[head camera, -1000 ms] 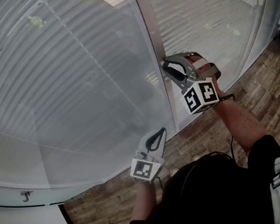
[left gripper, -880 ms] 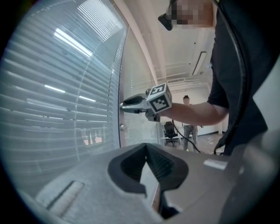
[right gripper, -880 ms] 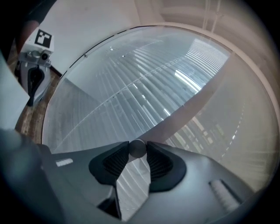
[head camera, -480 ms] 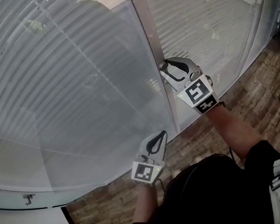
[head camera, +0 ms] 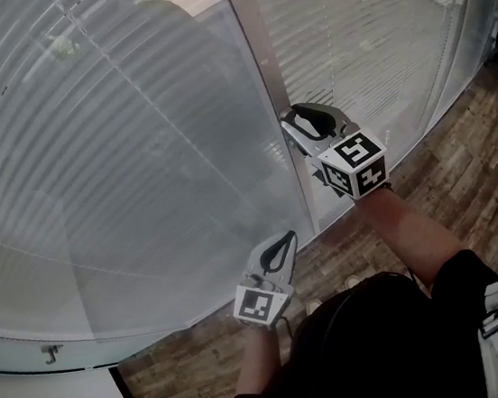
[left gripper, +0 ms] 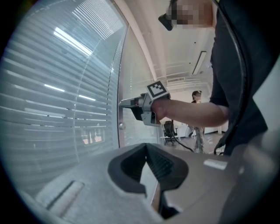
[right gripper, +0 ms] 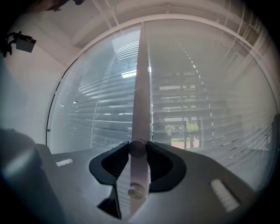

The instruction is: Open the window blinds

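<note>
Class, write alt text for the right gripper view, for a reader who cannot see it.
The right gripper has its fingers closed on a round knob on the vertical frame post between two glass panes. Horizontal blinds cover both panes; a second knob sits lower on the post.

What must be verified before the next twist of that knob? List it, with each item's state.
1. Right claw shut on the knob: ok.
2. Knob sits at the pad tips, one pad on each side: ok.
3. Left claw shut and empty: ok.
4. Lower knob on the same frame post not pinched by the pads: ok.
5. Slats fully open: not ok. The right-pane slats let trees show through; the left-pane slats look nearly closed.
6. Which pane this knob drives: cannot tell.
</note>
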